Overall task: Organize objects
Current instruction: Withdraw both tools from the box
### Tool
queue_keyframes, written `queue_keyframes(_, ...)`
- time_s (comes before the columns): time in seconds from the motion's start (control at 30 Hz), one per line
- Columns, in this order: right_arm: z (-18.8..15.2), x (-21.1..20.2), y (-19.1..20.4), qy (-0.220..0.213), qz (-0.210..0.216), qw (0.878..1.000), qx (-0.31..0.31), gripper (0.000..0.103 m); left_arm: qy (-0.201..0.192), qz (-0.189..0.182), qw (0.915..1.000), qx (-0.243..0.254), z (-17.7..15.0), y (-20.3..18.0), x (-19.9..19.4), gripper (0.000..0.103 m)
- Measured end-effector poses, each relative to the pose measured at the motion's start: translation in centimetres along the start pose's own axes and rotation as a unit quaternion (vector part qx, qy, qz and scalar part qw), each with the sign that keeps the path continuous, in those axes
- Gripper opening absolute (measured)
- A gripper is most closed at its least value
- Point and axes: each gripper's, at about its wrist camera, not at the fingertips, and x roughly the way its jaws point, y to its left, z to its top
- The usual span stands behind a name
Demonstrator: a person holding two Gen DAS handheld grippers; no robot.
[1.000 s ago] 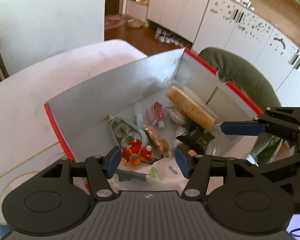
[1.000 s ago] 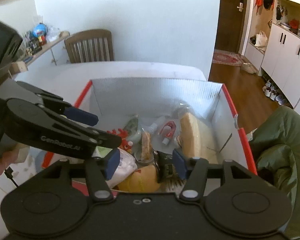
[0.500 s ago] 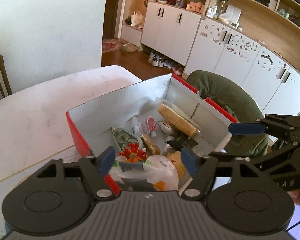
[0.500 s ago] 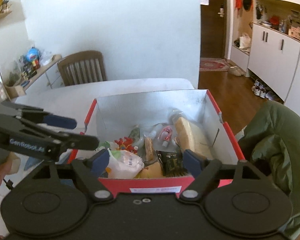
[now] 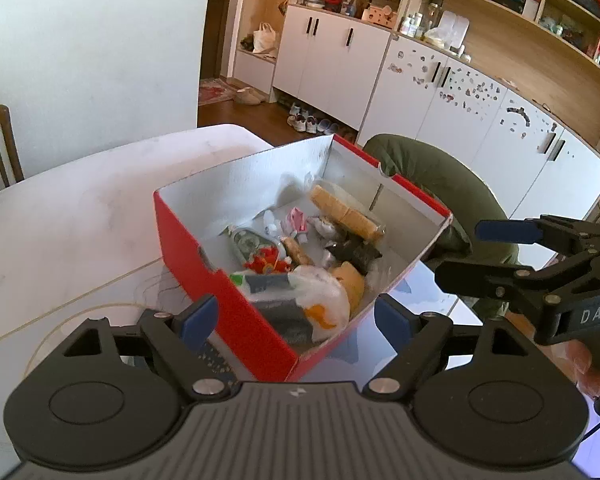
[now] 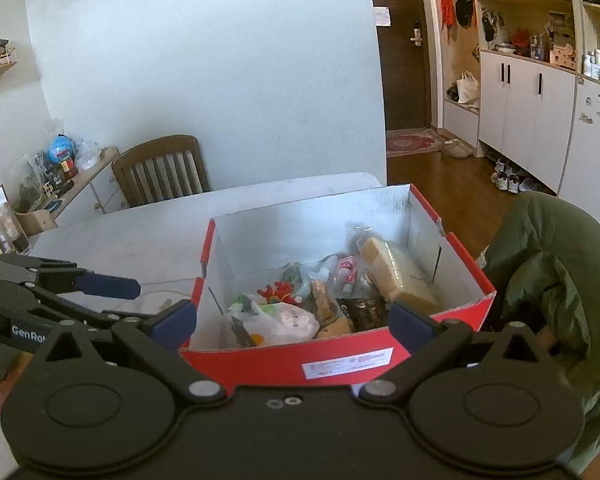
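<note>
The red box (image 6: 332, 364) sits on the white tabletop (image 5: 60, 216), its long axis running from the grippers toward the far wooden chair (image 6: 162, 172), and it looks already full. Both the left gripper (image 5: 296, 316) and right gripper (image 6: 292, 322) hover spread and empty at its near end. Any further move should probably come straight down over the near wall, clear of the white plastic bag (image 6: 284, 320).

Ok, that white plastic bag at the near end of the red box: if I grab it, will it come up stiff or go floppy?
Probably floppy: the white plastic bag looks thin and crumpled, slumped over its contents. It may sag or shift, since an orange item shows through loosely inside. It likely snags little, lying on top at the red box near wall. Both grippers are open and empty.
</note>
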Motion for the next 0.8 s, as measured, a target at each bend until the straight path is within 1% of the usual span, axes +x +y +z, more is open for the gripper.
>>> queue_keyframes(0.1,-0.4,-0.6,0.6,-0.005,-0.003,1.0,0.002,0.102,0.002,-0.005,1.0,0.003,-0.6,0.1,-0.7,0.088)
queue_keyframes(0.17,-0.6,-0.9,1.0,-0.008,-0.006,1.0,0.003,0.102,-0.001,-0.008,1.0,0.006,-1.0,0.1,-1.1,0.094)
queue_keyframes(0.23,-0.8,-1.1,1.4,-0.009,-0.006,1.0,0.005,0.102,-0.005,-0.009,0.9999,0.012,-1.4,0.0,-1.7,0.096)
queue_keyframes(0.27,-0.9,-1.2,1.5,-0.009,-0.006,1.0,0.007,0.102,-0.006,-0.011,0.9998,0.015,-1.5,0.0,-1.9,0.1)
queue_keyframes(0.43,-1.2,-1.7,2.2,-0.012,-0.005,1.0,0.01,0.102,-0.014,-0.011,0.9997,0.018,-2.0,0.0,-2.8,0.101)
queue_keyframes(0.8,-1.8,-2.8,3.2,-0.022,-0.01,1.0,0.016,0.102,-0.052,0.0,0.9982,0.03,-2.2,0.1,-4.4,0.101)
